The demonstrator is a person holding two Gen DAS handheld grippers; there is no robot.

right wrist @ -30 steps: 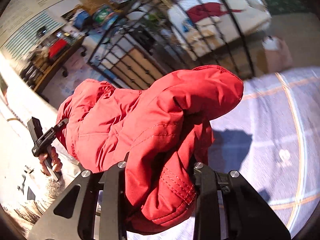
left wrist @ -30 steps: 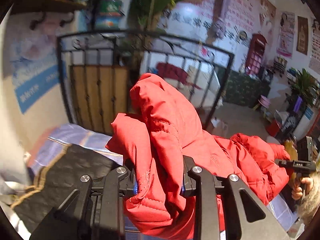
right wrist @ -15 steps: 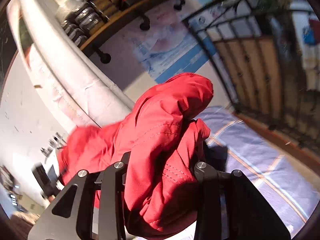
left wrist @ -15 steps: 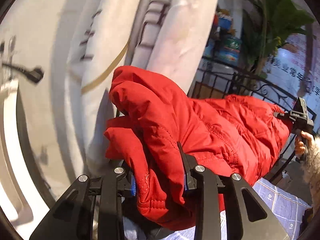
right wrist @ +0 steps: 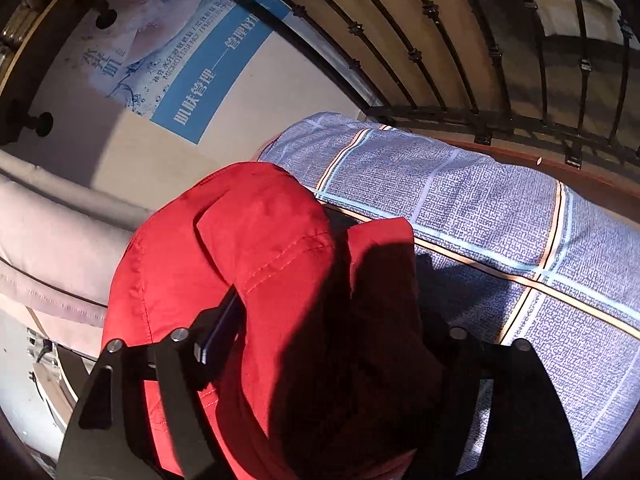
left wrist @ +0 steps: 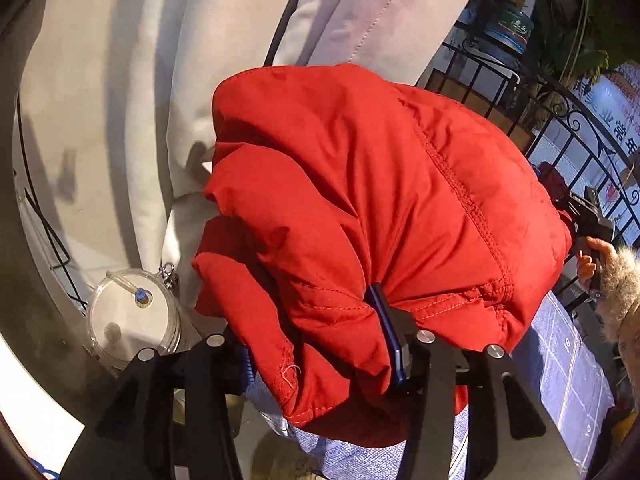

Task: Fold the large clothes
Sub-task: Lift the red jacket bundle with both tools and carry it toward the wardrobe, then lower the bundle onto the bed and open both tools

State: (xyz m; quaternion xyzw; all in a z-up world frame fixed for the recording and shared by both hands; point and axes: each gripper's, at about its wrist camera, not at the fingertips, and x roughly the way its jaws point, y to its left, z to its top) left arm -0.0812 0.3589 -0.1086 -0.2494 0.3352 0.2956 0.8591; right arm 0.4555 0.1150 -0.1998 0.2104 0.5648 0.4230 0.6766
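A red padded jacket (left wrist: pixel 360 208) fills the middle of the left wrist view. My left gripper (left wrist: pixel 320 340) is shut on a bunched edge of it, the fabric bulging over both fingers. In the right wrist view the same red jacket (right wrist: pixel 264 280) is held in my right gripper (right wrist: pixel 332 344), shut on a thick fold above the blue checked bedsheet (right wrist: pixel 500 240). The right gripper's body and the person's hand (left wrist: pixel 592 248) show at the far right of the left wrist view. The jacket's lower part is hidden behind the fingers.
A pale grey curtain (left wrist: pixel 200 60) hangs close at the left. A black iron bed rail (right wrist: pixel 460 60) with wooden panels runs along the bed's far side. A clear round lid (left wrist: pixel 132 312) sits low left. A blue poster (right wrist: pixel 200 80) is on the wall.
Both grippers have swung left and tilted with the jacket still held. The views turned from the room and bed rail toward the curtain and wall, and the jacket now bulks closer to both cameras.
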